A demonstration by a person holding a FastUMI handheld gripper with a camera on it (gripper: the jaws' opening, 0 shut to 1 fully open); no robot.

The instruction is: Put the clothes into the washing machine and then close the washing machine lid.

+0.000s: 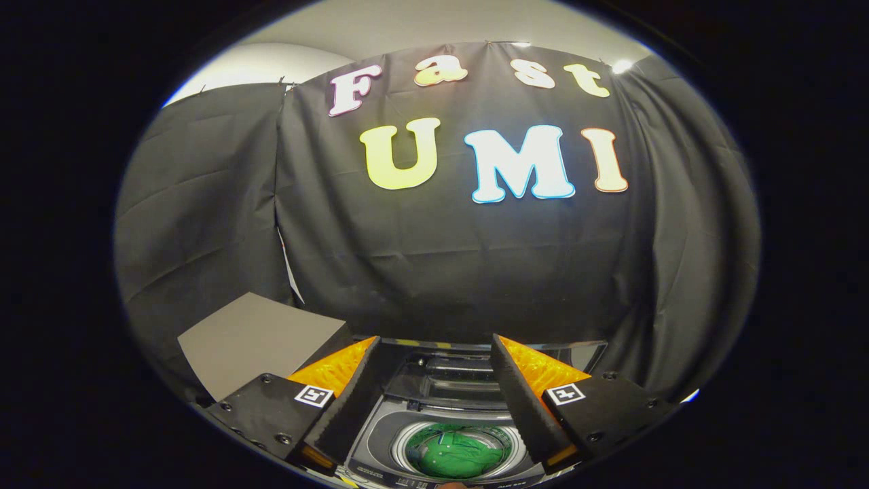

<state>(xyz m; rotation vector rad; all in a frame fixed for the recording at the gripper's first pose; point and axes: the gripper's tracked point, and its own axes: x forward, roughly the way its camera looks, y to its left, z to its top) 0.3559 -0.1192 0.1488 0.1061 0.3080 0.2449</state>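
Observation:
A small washing machine (400,424) stands below me, seen between the two fingers. Its round drum holds a green garment (456,449). The lid (448,373) is up, folded back beyond the drum toward the black cloth wall. My gripper (434,353) hovers above the machine, open, with a wide gap and nothing between the fingers (523,394).
A grey flat-topped box or panel (261,343) sits to the left of the machine, beside the left finger. The black cloth wall (441,272) hangs close behind the machine.

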